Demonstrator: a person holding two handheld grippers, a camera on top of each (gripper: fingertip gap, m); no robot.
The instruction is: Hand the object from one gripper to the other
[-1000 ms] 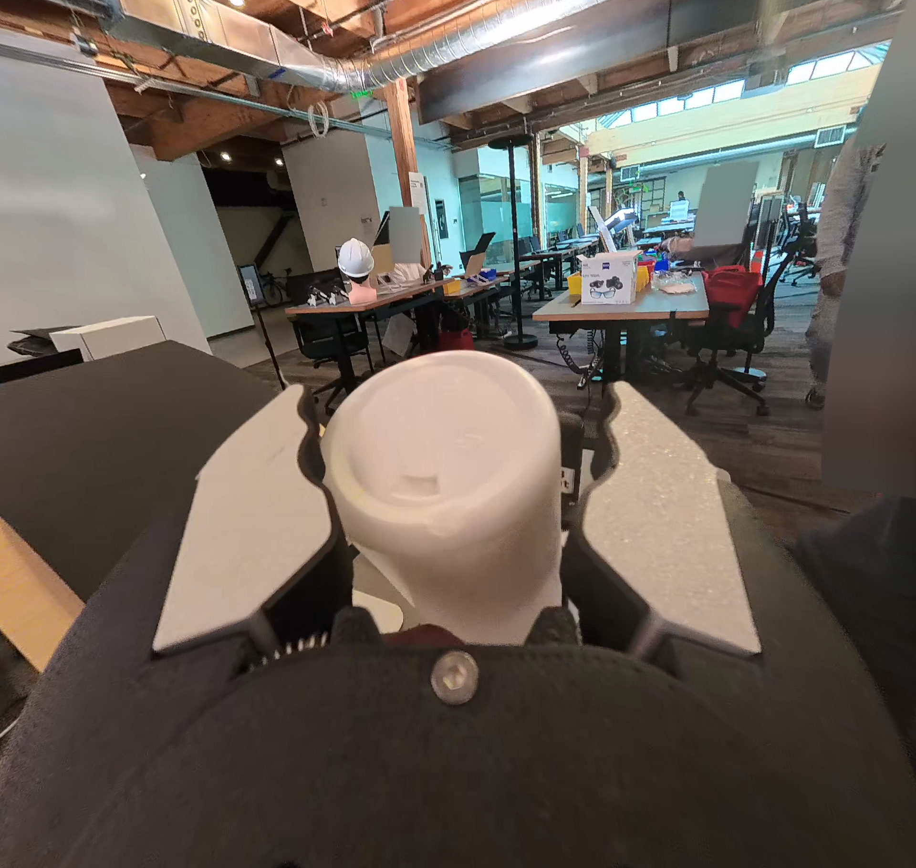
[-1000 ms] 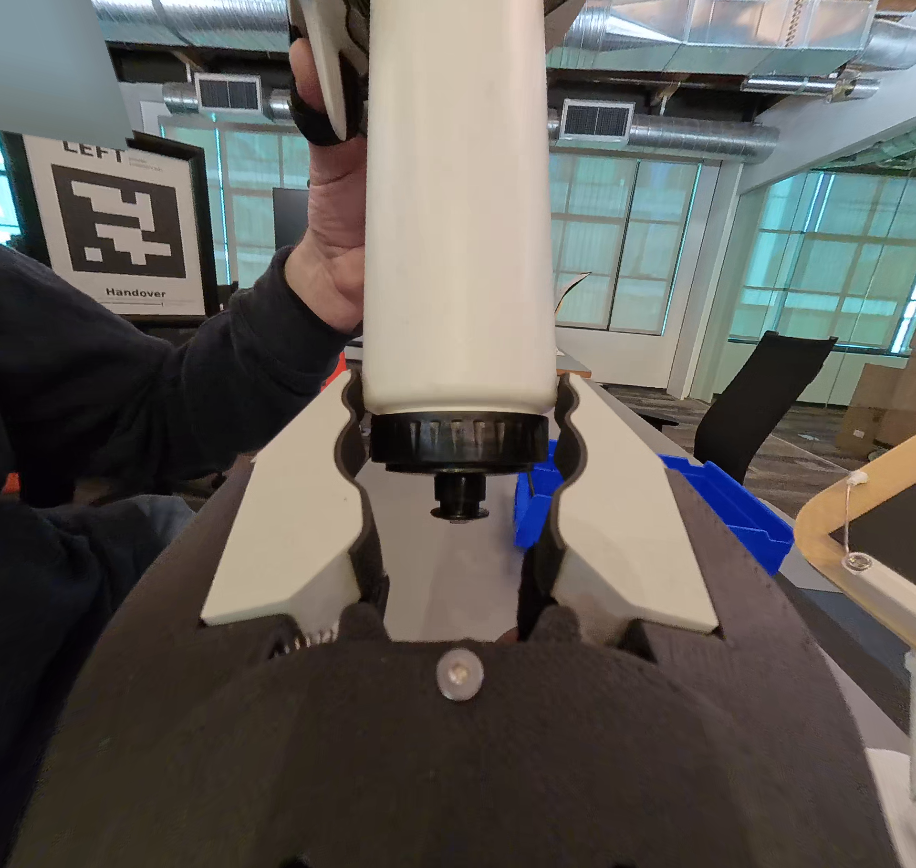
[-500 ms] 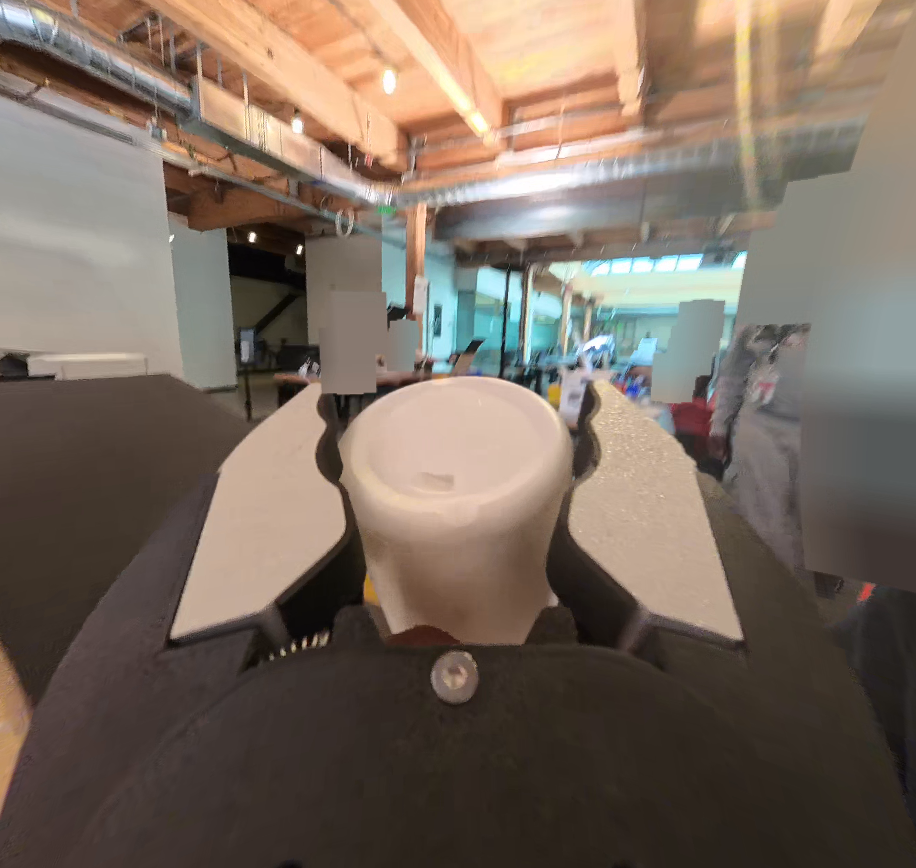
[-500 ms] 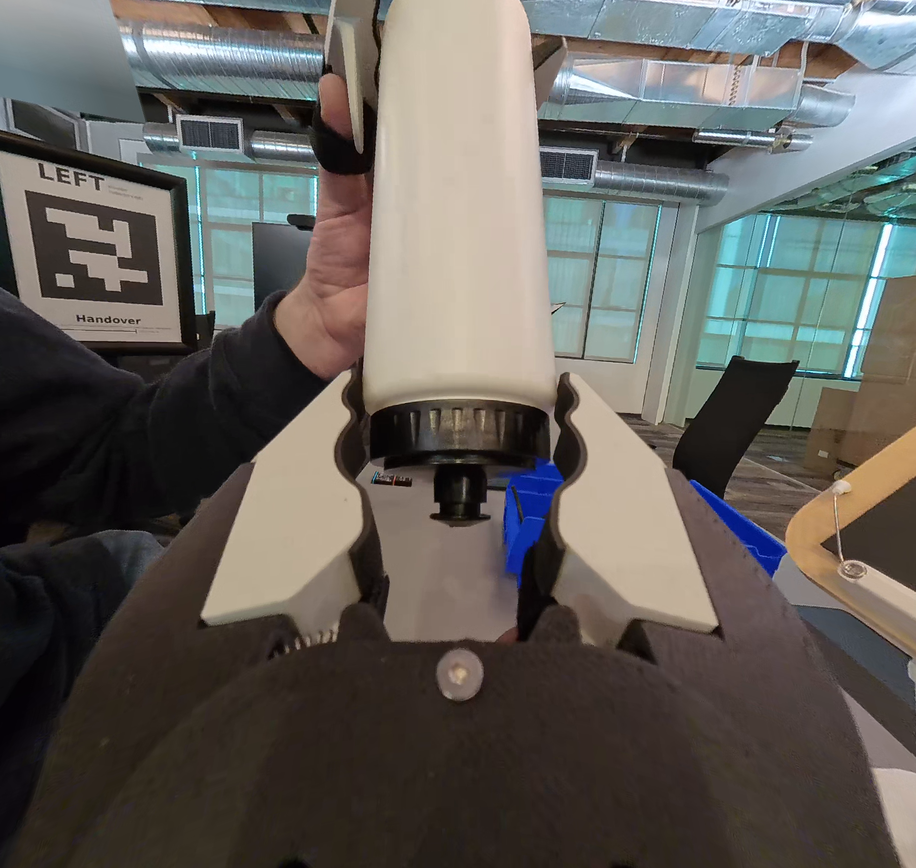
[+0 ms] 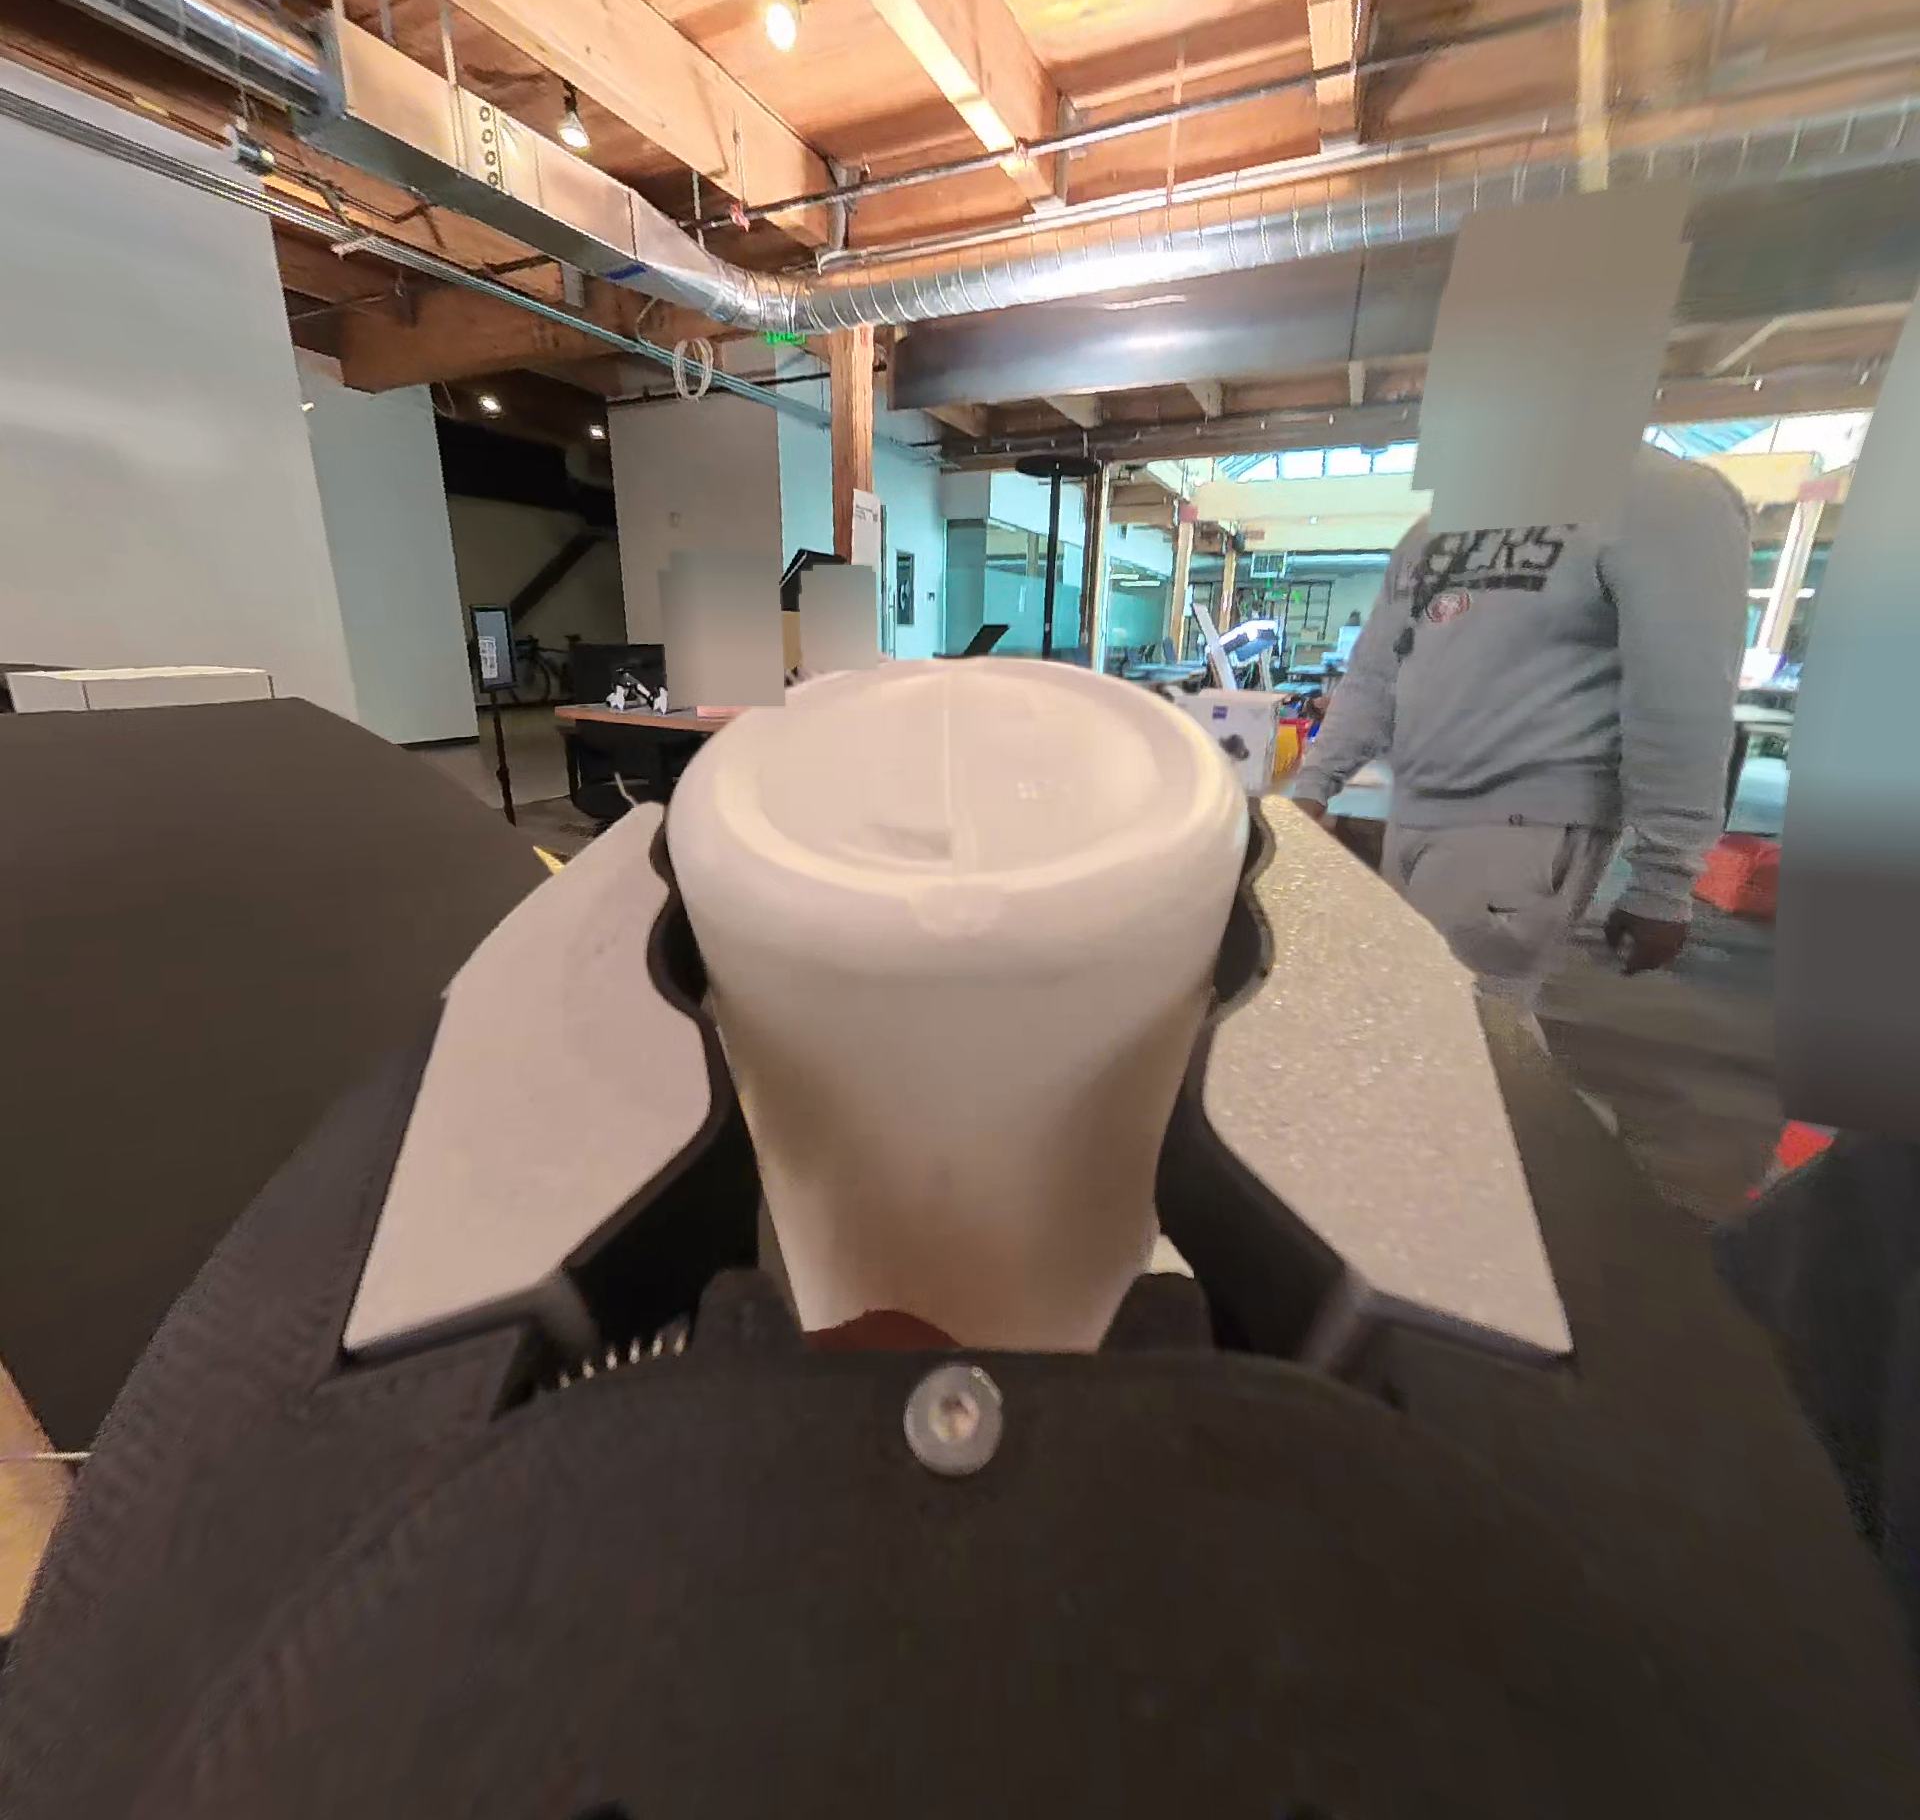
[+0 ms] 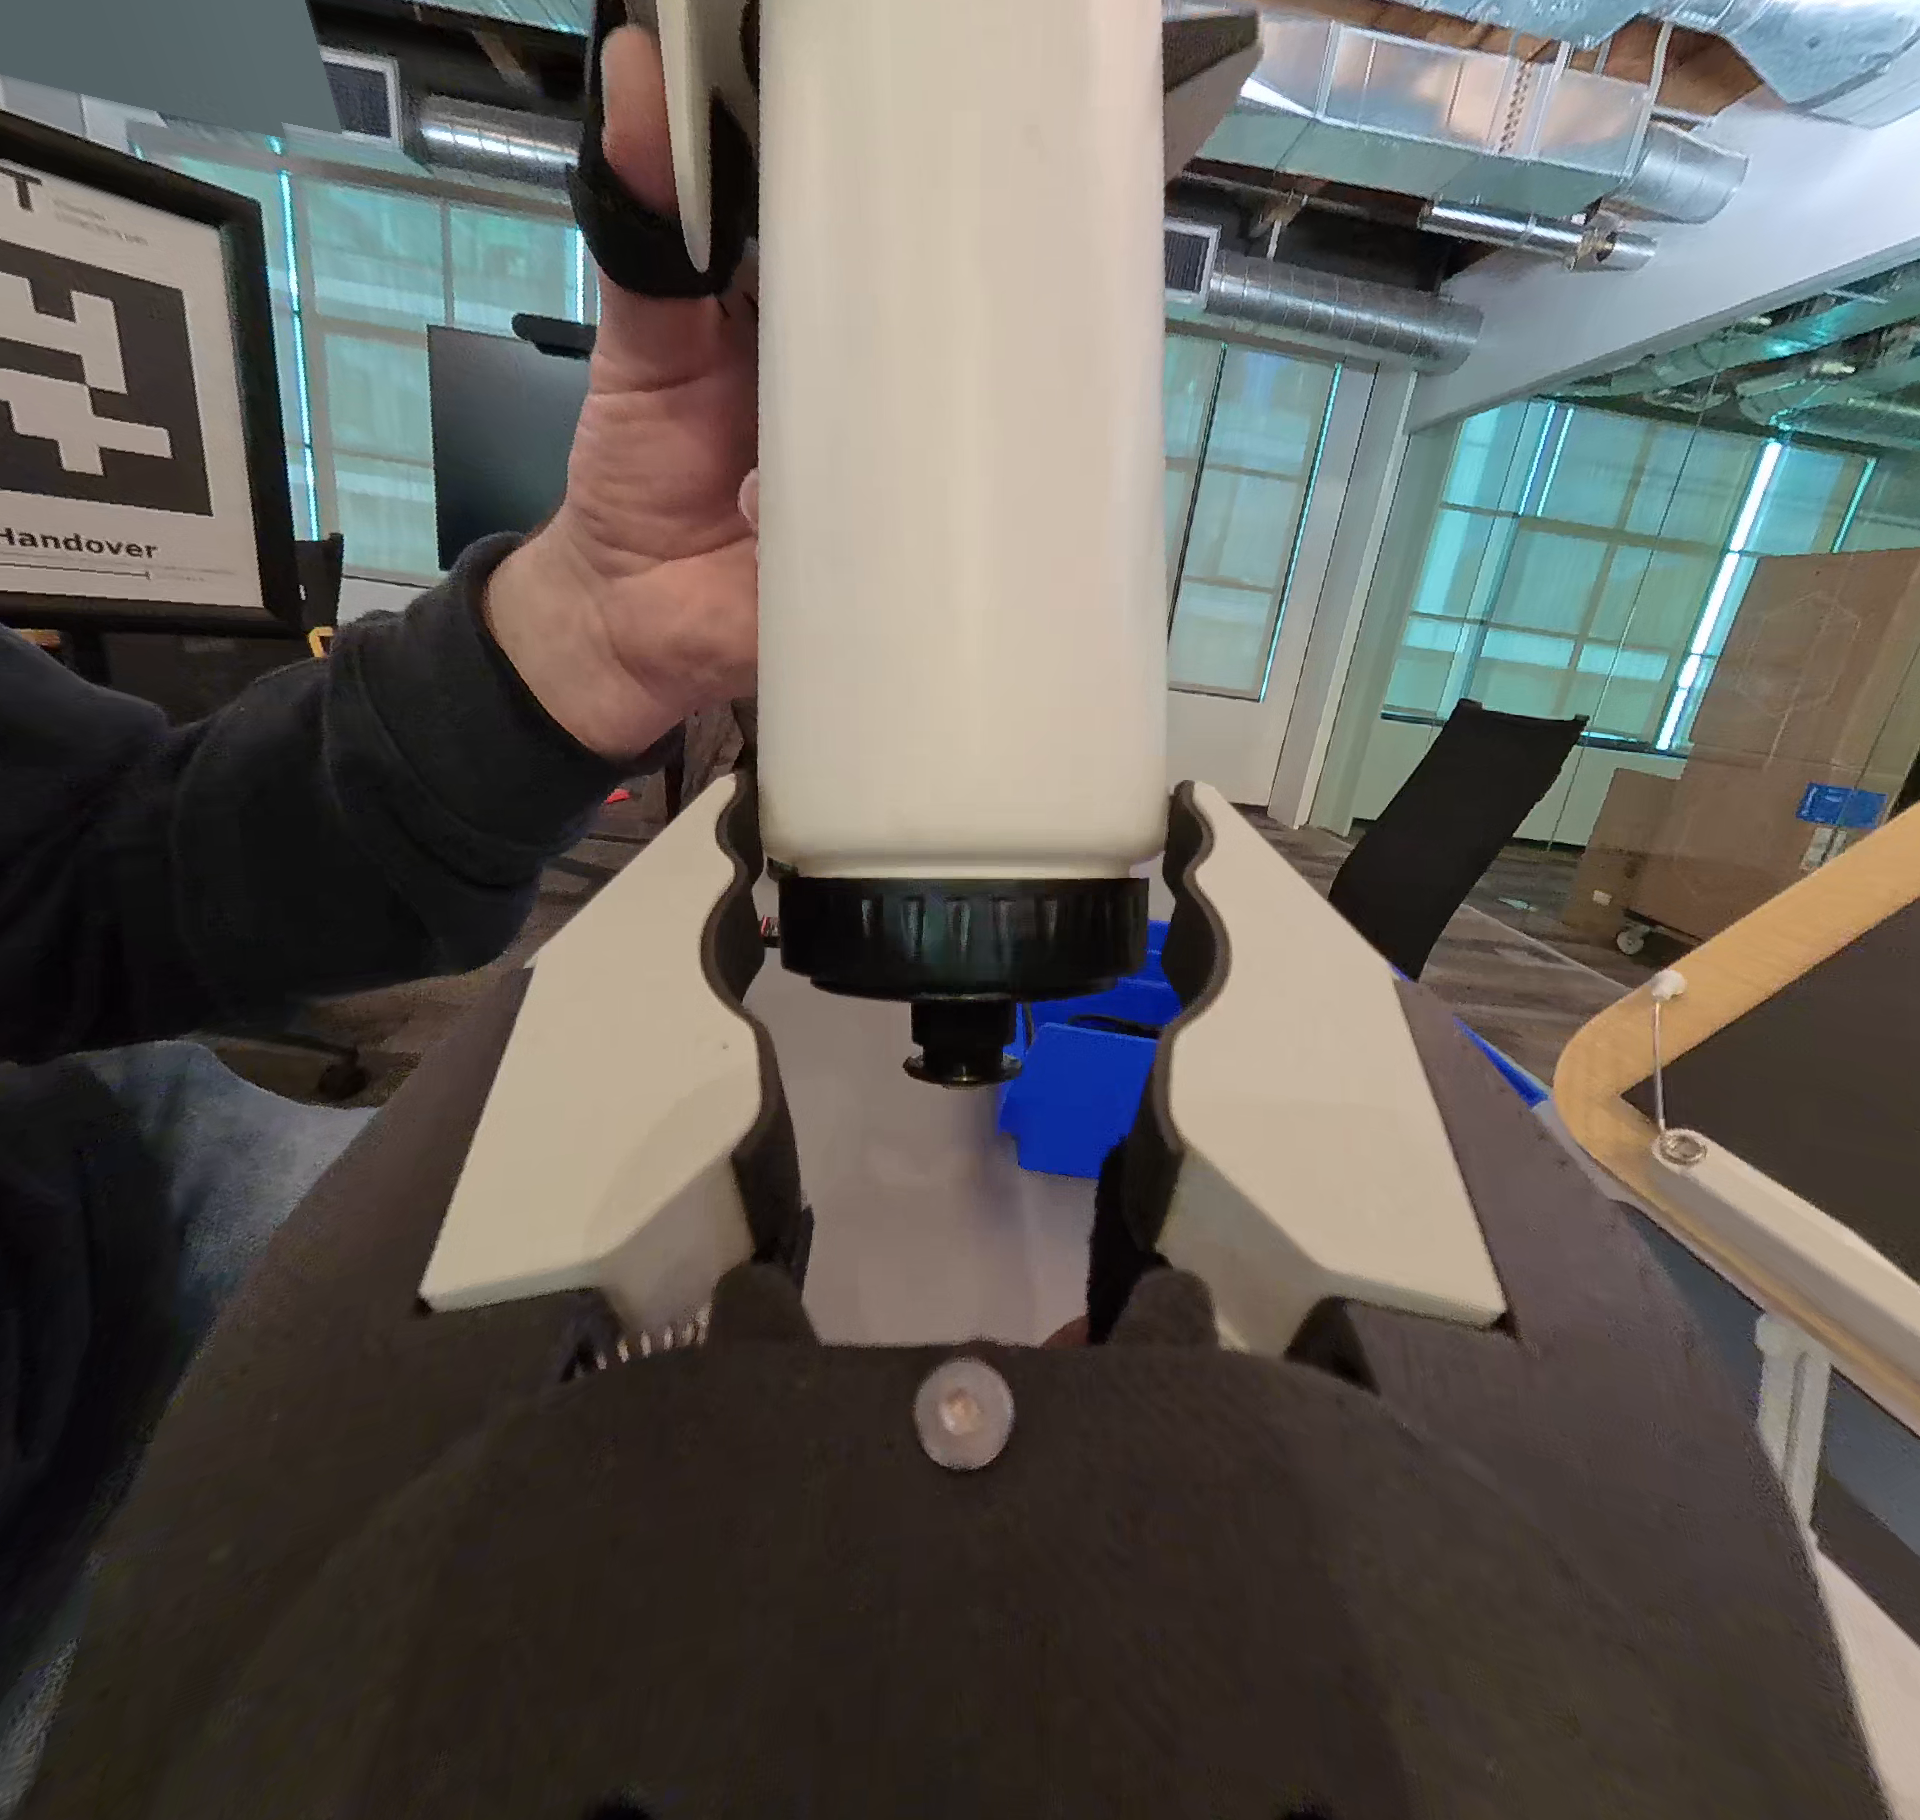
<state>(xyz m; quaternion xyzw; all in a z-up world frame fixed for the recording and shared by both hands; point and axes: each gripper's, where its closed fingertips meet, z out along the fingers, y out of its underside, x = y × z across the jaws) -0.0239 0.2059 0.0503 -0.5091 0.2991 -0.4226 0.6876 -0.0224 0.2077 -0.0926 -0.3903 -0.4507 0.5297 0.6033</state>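
A white bottle with a black screw cap hangs cap-down in the right wrist view. My right gripper is closed around its cap end, with the pads against the cap and the bottle's lower rim. My left gripper grips the bottle's upper body at the top of that view, held by a hand. In the left wrist view the bottle's hollow base points forward between the fingers of the left gripper, which is shut on it. Both grippers hold the bottle.
A person in a grey sweatshirt stands close on the right in the left wrist view. A black panel lies left. A blue bin sits below the bottle, a wood-edged table corner is at the right, and a framed marker sign is at the left. Spacing between my two grippers at the tips: around 15 centimeters.
Both grippers and the bottle swung together. The left wrist view tilted up towards the ceiling and turned right. The bottle tipped away, then back, pivoting at the cap. Neither jaw opening changed.
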